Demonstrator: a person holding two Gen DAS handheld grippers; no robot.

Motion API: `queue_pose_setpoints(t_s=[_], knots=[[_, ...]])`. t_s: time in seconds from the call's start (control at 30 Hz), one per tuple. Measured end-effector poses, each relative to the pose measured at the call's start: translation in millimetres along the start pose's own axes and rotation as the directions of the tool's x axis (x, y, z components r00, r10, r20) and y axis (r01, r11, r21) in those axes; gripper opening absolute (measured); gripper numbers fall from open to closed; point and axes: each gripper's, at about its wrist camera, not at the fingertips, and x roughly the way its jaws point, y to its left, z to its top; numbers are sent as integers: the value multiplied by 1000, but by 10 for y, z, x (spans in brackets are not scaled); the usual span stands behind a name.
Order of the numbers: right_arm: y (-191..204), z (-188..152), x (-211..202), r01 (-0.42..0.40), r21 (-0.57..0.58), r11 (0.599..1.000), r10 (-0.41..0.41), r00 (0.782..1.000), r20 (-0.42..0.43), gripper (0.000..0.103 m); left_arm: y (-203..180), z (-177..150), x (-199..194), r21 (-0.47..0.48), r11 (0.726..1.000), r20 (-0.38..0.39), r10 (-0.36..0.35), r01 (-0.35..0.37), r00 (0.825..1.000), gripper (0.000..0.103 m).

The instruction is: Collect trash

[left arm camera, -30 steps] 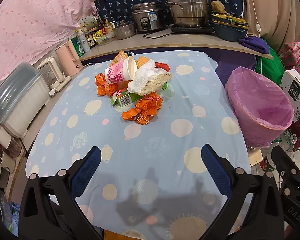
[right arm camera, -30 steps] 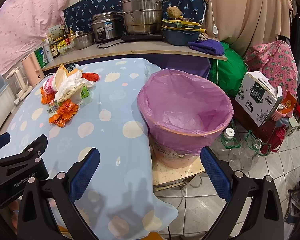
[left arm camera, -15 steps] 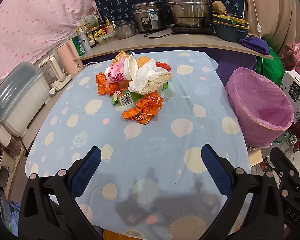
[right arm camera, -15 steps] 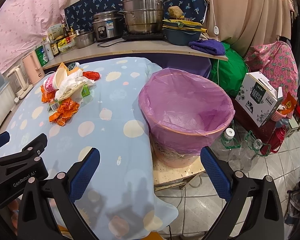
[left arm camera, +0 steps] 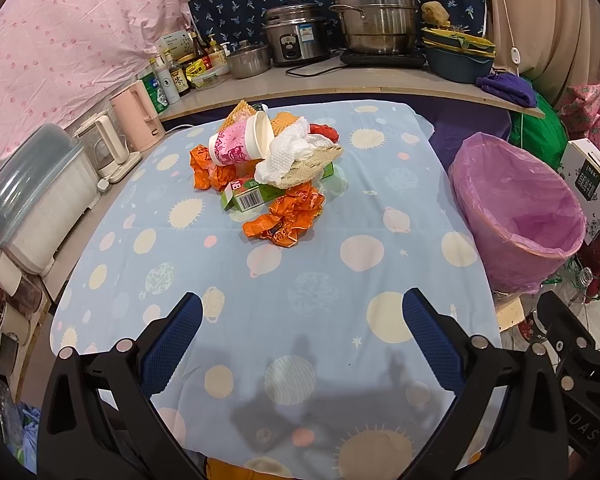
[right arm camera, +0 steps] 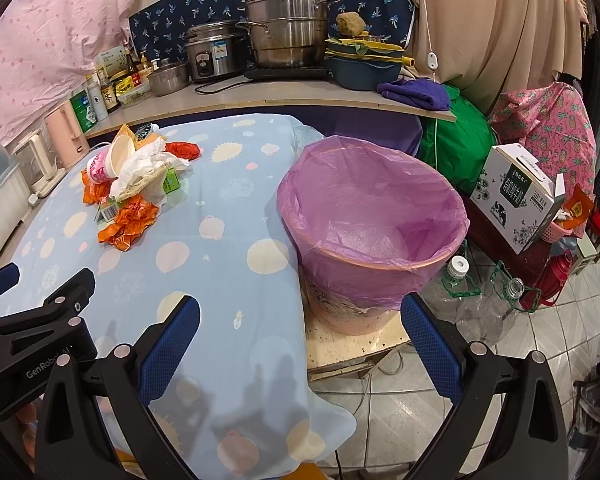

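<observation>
A heap of trash lies on the blue spotted tablecloth (left arm camera: pixel 300 280): a pink paper cup (left arm camera: pixel 238 146), white tissue (left arm camera: pixel 290 152), a green carton (left arm camera: pixel 246 196) and orange wrappers (left arm camera: pixel 288 218). The heap also shows in the right wrist view (right arm camera: pixel 132 184). A bin with a purple liner (left arm camera: pixel 516 212) (right arm camera: pixel 372 220) stands at the table's right edge. My left gripper (left arm camera: pixel 300 340) is open and empty over the near part of the table, well short of the heap. My right gripper (right arm camera: pixel 300 344) is open and empty, near the table's right edge in front of the bin.
A counter behind the table holds pots (left arm camera: pixel 376 8), a rice cooker (left arm camera: pixel 296 38), bottles and a pink kettle (left arm camera: pixel 138 120). A covered appliance (left arm camera: pixel 32 200) stands at the left. A milk box (right arm camera: pixel 516 196) and plastic bottles (right arm camera: pixel 456 280) sit on the floor by the bin.
Both grippers have drifted slightly; the heap and bin sit a little differently in view. Both stay open and empty. Nothing on the table has moved.
</observation>
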Motion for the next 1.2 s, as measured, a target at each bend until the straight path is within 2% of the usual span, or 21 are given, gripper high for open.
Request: queue_pose_setpoints(t_s=[1.2], knots=[[-79, -61, -37, 21, 10, 1000, -21, 1000, -7, 96, -129, -10, -63, 20, 1000, 4, -18, 18, 1000, 95]])
